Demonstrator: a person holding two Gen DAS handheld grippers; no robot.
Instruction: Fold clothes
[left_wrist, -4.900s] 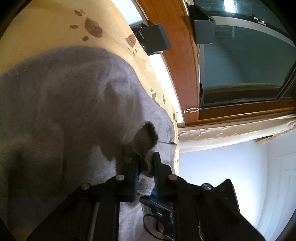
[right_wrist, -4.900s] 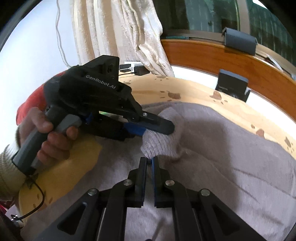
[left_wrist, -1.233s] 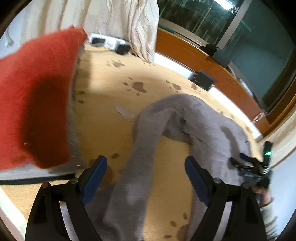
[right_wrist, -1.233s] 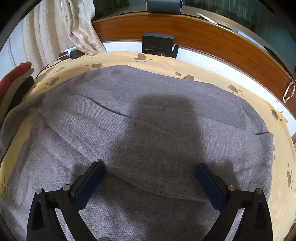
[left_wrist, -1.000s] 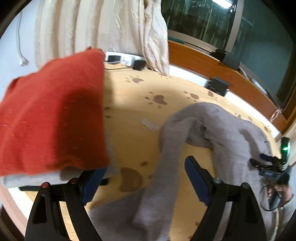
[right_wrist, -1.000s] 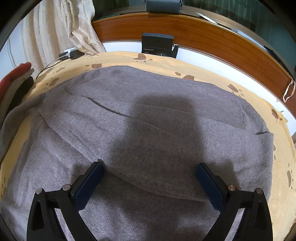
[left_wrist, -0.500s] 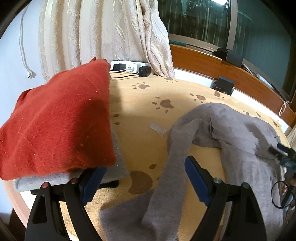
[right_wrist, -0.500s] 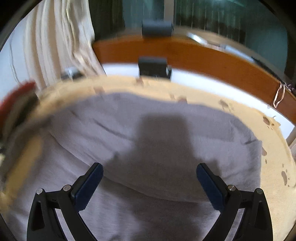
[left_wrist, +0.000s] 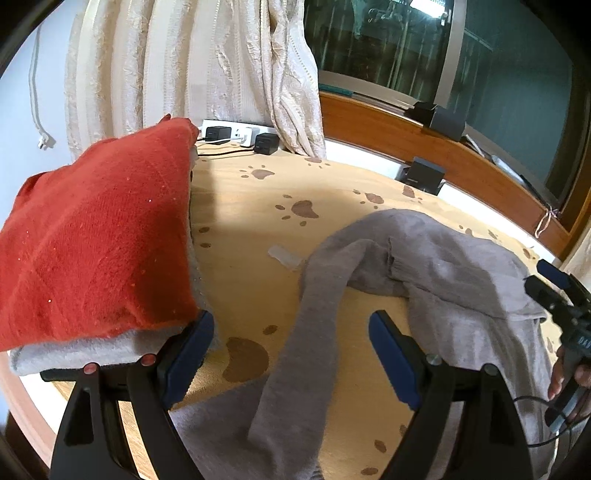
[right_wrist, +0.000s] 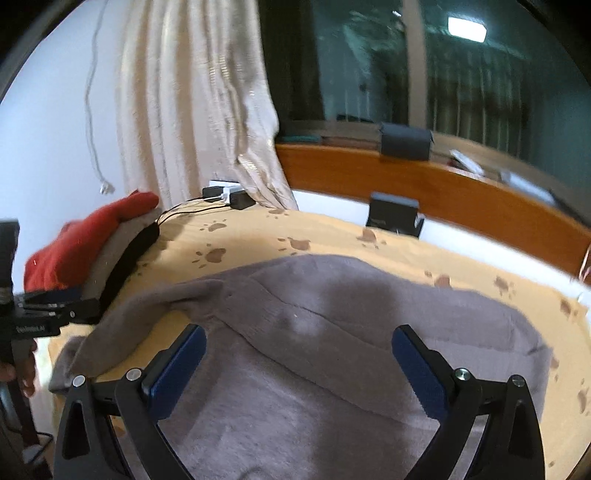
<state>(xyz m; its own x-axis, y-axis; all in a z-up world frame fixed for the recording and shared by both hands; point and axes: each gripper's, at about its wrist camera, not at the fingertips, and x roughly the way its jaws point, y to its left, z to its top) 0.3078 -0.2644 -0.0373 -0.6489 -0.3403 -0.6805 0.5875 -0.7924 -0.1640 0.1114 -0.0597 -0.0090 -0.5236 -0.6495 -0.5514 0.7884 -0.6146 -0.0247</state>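
Right now both my grippers hang over the paw-print cloth (left_wrist: 240, 206) with jaws spread wide and nothing between them: the left gripper (left_wrist: 291, 354) at the bottom of its frame, the right gripper (right_wrist: 299, 365) likewise in its own.

One grey sweater (right_wrist: 332, 332) lies loose across the cloth, its body filling the lower middle of the right wrist view. In the left wrist view one long sleeve (left_wrist: 314, 332) runs from the middle of the frame down to the bottom edge, passing straight between my left jaws, so its long axis lies roughly along the fingers. I judge the left gripper the nearer one to that sleeve; the right sits over the body, with a diagonal crease crossing the frame just ahead of its jaws.

Counting: one grey sweater spread out, and one stack at the left of both frames, a folded red garment (left_wrist: 92, 240) on top of a pale grey one (left_wrist: 74, 354), with something dark beneath in the right view. Two black boxes (right_wrist: 395, 218) stand by the wooden sill, upper right.

Whether the sleeve wants folding in next I cannot settle from this alone.
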